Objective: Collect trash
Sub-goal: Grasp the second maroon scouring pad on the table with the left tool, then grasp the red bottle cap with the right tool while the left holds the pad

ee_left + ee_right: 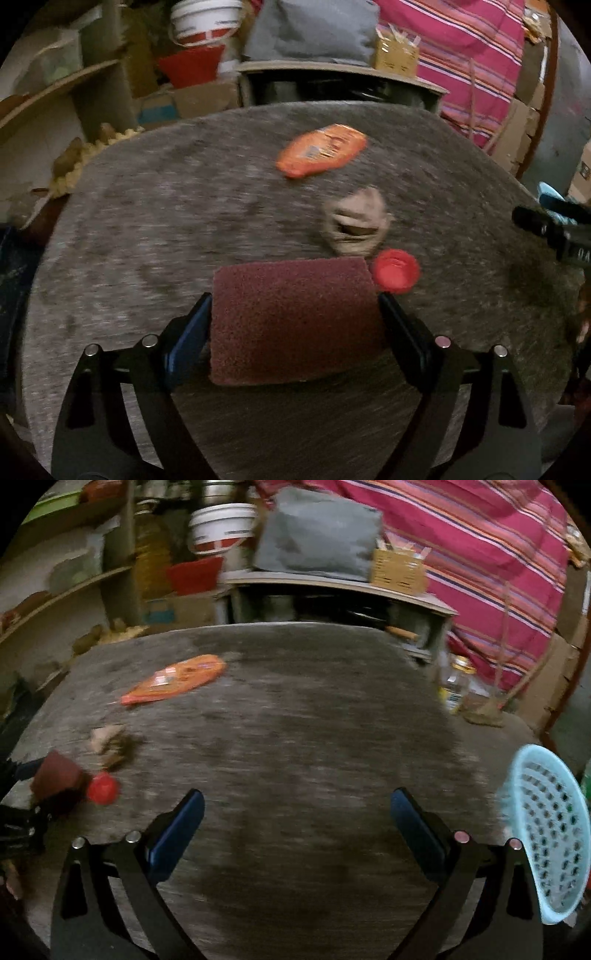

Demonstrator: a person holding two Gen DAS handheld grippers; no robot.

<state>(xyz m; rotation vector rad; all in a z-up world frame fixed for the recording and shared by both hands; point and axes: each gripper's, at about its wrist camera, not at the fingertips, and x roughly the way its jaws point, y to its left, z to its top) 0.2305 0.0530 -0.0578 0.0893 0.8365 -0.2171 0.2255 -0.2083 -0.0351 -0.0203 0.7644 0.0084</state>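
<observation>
Maroon scouring pad (295,317) sits gripped in the left tool (295,314), its long axis pointing ahead toward the crumpled paper (356,221); right tool (297,812) gapes wide above the worktop (314,720).

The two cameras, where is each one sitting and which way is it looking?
Left wrist: on the left gripper, looking down over its fingers, which flank a maroon sponge on the table.
Right wrist: on the right gripper, fingers apart and empty, blue basket at right.
Both show the orange wrapper and red cap.
</observation>
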